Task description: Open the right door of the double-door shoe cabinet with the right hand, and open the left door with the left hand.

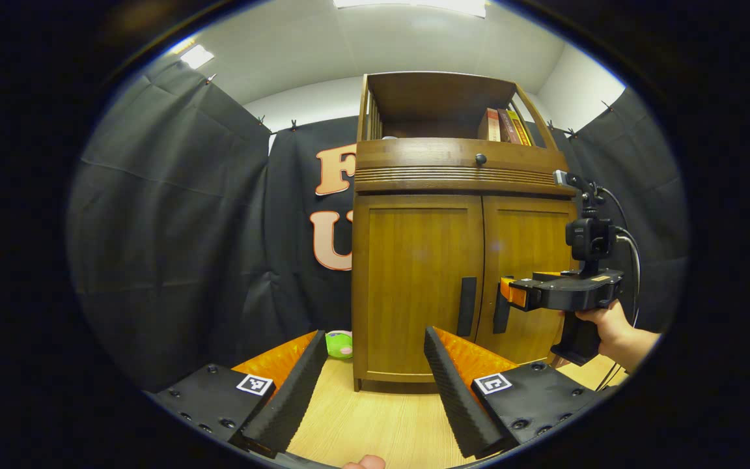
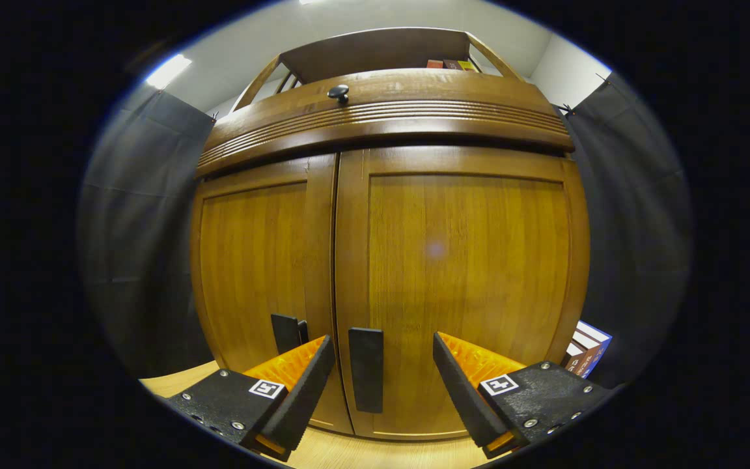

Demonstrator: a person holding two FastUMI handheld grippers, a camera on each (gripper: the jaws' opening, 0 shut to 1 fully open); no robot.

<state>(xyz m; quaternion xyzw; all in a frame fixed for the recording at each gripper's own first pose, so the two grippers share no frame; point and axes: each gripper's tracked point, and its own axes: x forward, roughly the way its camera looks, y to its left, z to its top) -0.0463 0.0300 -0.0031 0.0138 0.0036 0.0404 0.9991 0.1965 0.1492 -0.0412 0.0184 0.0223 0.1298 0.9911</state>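
At centre frame in the right gripper view we see the cabinet close up, both doors shut, the seam between them running down just left of centre. The right handle stands between our right hand-held gripper's wide-spread fingers, untouched; the left handle sits just beyond the seam. In the left gripper view our left hand-held gripper hangs wide open over the pale worktop, well back from the cabinet. A hand holds the right one level at the right door.

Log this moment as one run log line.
doors: both shut | right gripper: open, at right handle | left gripper: open, back
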